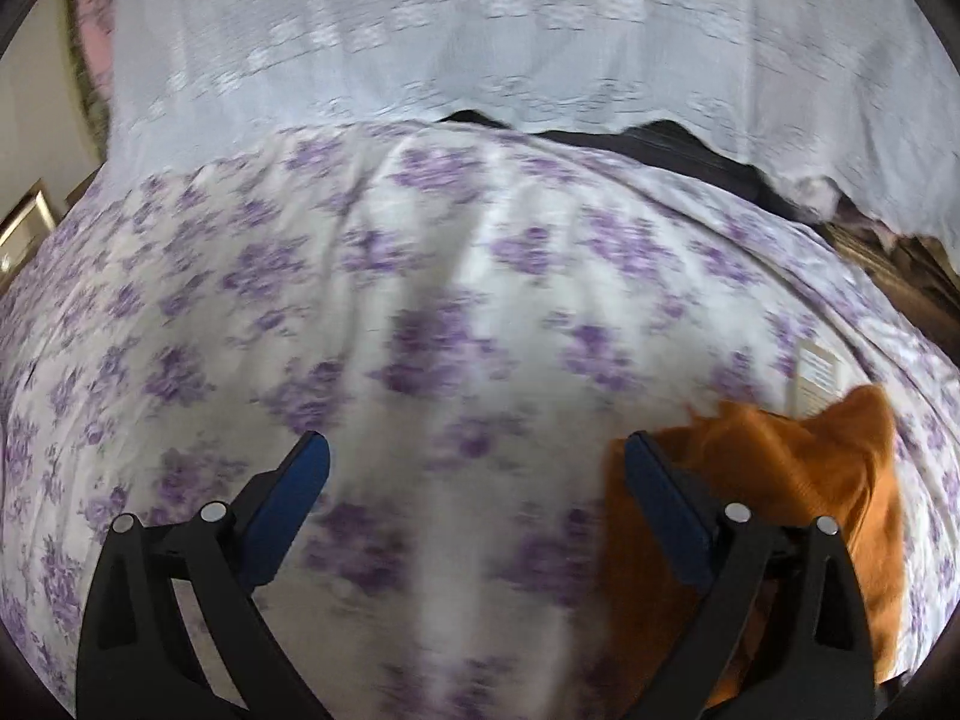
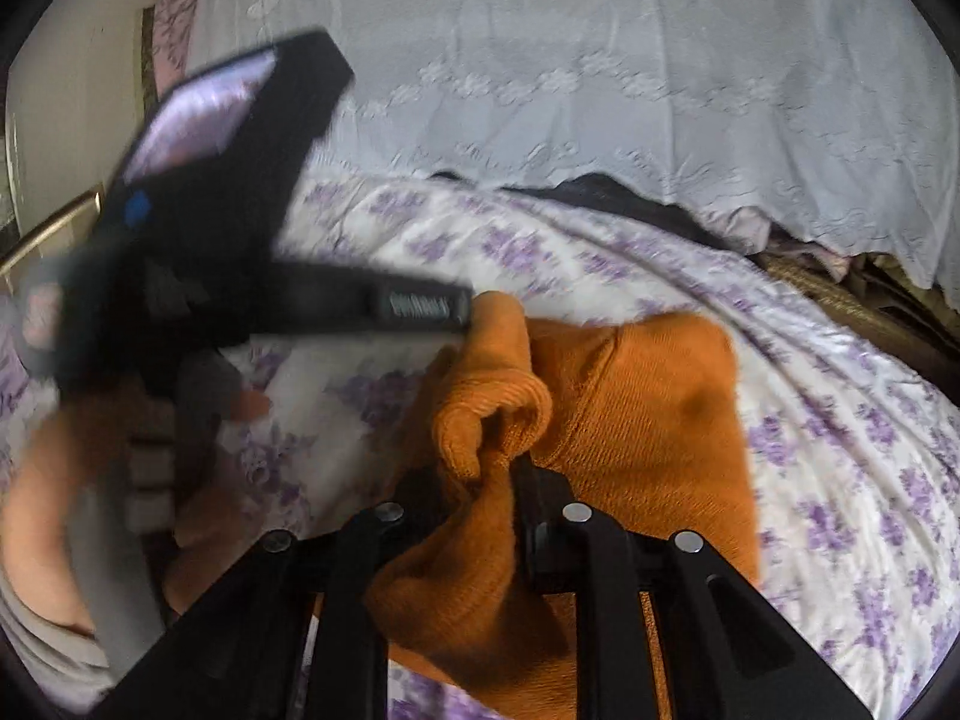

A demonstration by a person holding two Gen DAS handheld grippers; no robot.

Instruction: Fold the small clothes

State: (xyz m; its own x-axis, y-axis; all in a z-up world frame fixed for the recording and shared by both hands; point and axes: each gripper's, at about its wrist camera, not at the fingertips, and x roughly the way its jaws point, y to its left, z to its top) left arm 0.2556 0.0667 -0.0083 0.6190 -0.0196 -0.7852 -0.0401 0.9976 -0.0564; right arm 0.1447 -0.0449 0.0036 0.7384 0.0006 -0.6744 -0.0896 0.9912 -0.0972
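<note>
at the far left of the left wrist view the floral bedsheet [image 1: 420, 276] runs out bare, purple sprigs on white, and the left gripper [image 1: 477, 468] hovers over it with its blue-padded fingers [image 1: 288, 498] spread wide and nothing between them. moving right, the orange knit garment [image 1: 798, 480] lies just beside and partly under the right-hand finger, apparently touching it, though the blur makes contact hard to call. a white care label [image 1: 819, 372] shows on the sheet just beyond the knit. in the right wrist view the left gripper [image 2: 420, 306] appears as a dark smear reaching in from the left, its tip at the garment's near edge, and further right the right gripper [image 2: 495, 474] is pressed together on a bunched fold of the orange knit garment [image 2: 648, 408], the rest of which lies on the sheet toward the right. a pale lace bedspread [image 2: 600, 60] hangs across the back. the step in hand looks like getting a second hold so the piece can be spread before folding. to do it well, the left gripper should shift right and pinch a single edge or corner, not the bunched roll, while the right hand keeps its pinch low and steady; then both should draw apart until the knit lies flat. a loose knit stretches and sags, so gentle, even tension suits it.
</note>
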